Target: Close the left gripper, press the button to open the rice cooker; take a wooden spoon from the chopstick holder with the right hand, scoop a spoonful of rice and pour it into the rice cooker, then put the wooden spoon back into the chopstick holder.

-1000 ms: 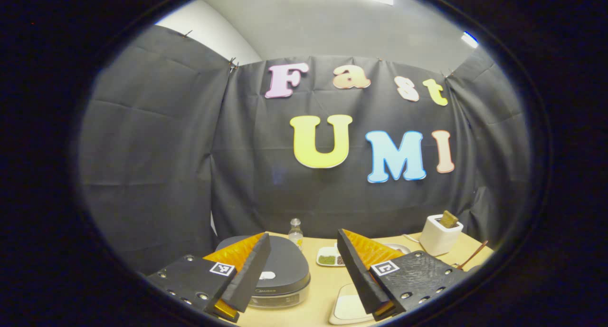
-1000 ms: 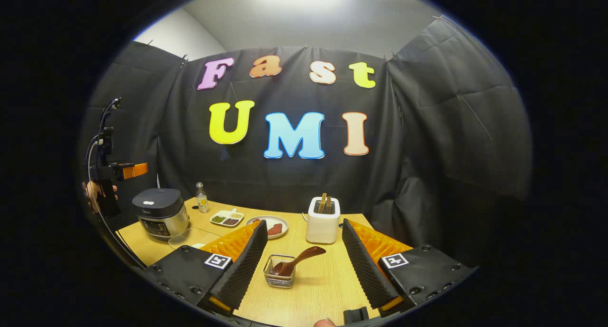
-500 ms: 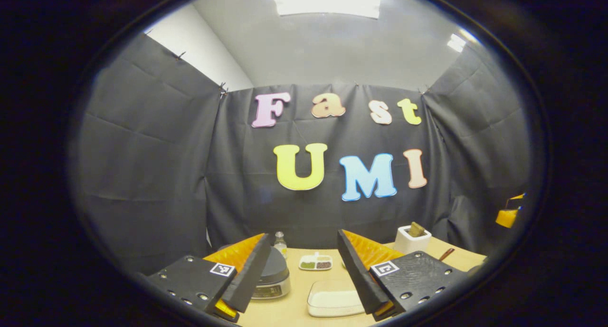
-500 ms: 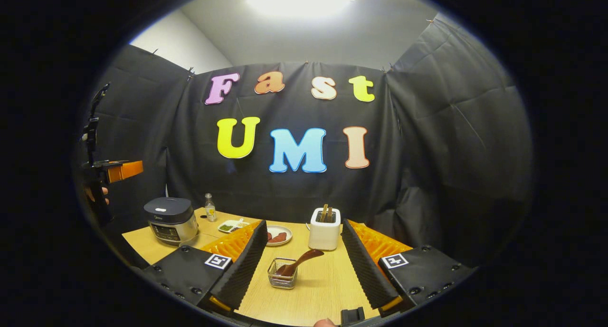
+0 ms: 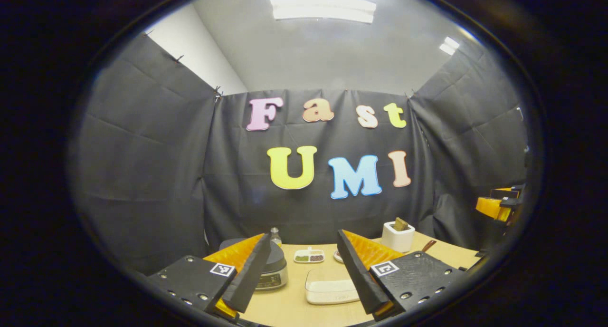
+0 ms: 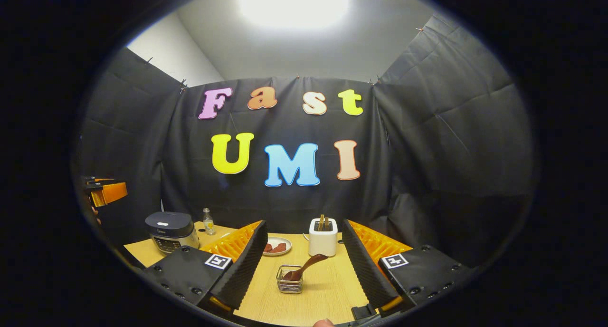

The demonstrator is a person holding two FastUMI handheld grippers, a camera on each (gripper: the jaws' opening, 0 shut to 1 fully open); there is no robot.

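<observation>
**Both hand-held grippers spread wide above the table, cooker lid shut**

The left hand-held gripper (image 5: 304, 274) is held wide, nothing between its fingers. The rice cooker (image 5: 271, 270) is seen ahead and low, partly behind the left finger, lid down. A clear tray of rice (image 5: 331, 291) lies just ahead between the fingers, beside the cooker on the table (image 5: 289, 308).

The right hand-held gripper (image 6: 304, 265) is likewise spread wide and empty. The wire chopstick holder (image 6: 289, 285) stands straight ahead between its fingers, the wooden spoon (image 6: 306, 266) leaning out of it toward the right. A white toaster (image 6: 323, 236) stands beyond it; the rice cooker (image 6: 172, 231) is well off to the left.

Risks, as judged:
- The button is to be pressed with closed fingers; if the left fingers are left wide, the button is likely straddled or missed.
- The rice tray is close to the cooker and could be nudged on the approach.
- The holder looks light; a tilted pull on the slanted spoon could tip it.
</observation>
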